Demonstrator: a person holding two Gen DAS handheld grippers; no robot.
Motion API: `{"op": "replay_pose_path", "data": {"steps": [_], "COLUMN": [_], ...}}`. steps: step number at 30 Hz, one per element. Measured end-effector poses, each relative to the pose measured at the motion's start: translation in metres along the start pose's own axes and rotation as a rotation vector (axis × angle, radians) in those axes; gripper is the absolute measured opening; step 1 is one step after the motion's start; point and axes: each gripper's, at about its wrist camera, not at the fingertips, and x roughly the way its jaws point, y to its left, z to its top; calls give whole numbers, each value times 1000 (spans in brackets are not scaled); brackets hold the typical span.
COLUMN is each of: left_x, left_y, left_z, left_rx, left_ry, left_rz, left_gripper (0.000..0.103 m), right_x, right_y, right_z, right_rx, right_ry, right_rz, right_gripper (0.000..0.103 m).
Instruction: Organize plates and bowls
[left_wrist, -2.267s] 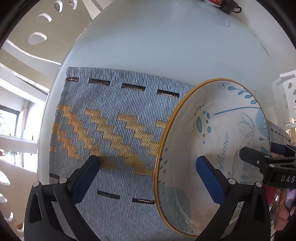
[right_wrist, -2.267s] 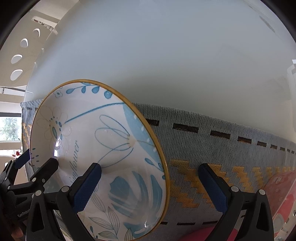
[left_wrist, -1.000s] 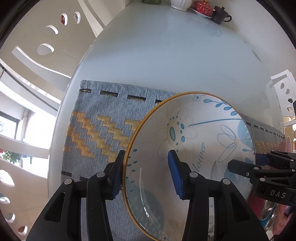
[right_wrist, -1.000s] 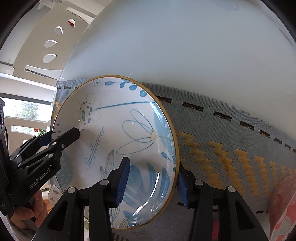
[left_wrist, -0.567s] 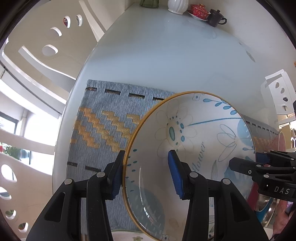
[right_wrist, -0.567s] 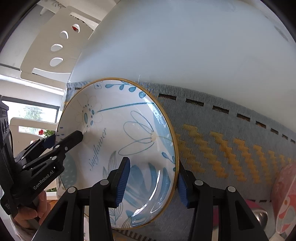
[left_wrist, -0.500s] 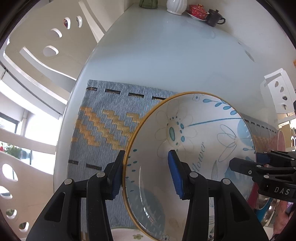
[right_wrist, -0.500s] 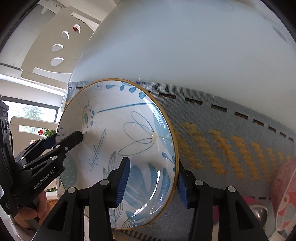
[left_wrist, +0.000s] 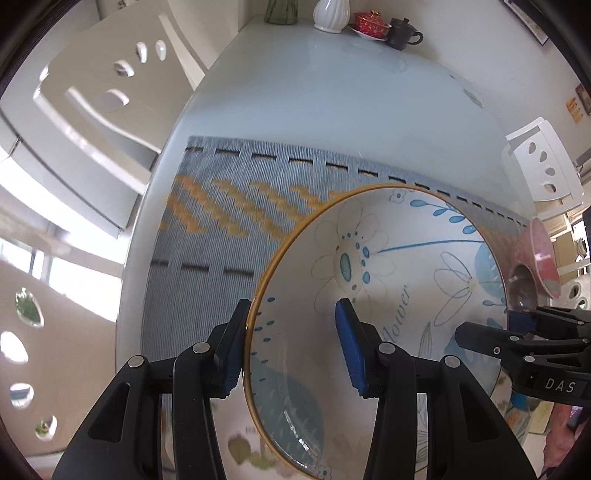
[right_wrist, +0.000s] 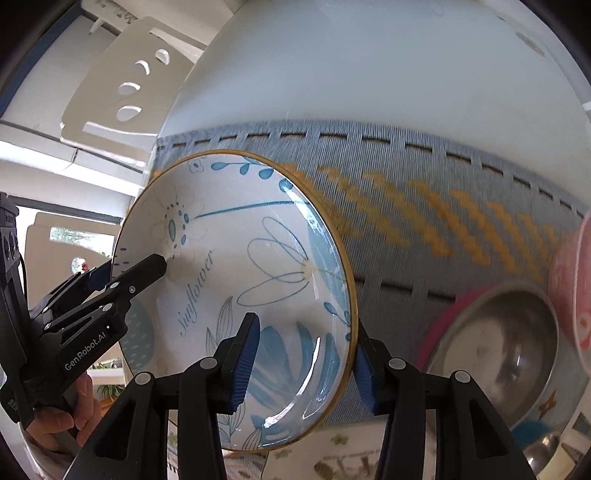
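Note:
A white plate with blue flowers and a gold rim is held up between both grippers, above a blue-grey placemat. My left gripper is shut on the plate's left rim. My right gripper is shut on the plate's right rim. Each gripper shows in the other's view: the right one at the plate's far side, the left one likewise.
A steel bowl and a pink bowl sit on the right of the placemat. Another patterned dish lies below the plate. A vase, red cup and dark teacup stand at the table's far end. White chairs surround the table.
Both grippers closed on the plate's rim, then lifted it up and back toward me. More of the table, the bowls and the far end have come into view.

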Motion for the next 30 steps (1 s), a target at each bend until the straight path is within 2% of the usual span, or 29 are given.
{"op": "replay_pose_path", "data": {"steps": [6, 11, 15, 24, 30], "left_x": [-24, -37, -45, -56, -56], "left_y": [-4, -2, 2, 6, 13], "left_z": [-42, -88, -129, -210, -255], "left_rx": [-33, -64, -117, -155, -198], "left_ry": [-20, 1, 18, 69, 98], "left_rz": [5, 4, -4, -2, -32], "left_gripper": [43, 43, 42, 42, 42], "right_x": [-14, -25, -27, -12, -1], "right_y": [10, 14, 13, 16, 21], "right_z": [-42, -90, -129, -209, -240], "right_rx": [-26, -36, -26, -6, -23], "right_ry": [3, 17, 55, 132, 164], "right_rz": [3, 12, 59, 91, 103], "right_gripper": [47, 47, 47, 47, 47]}}
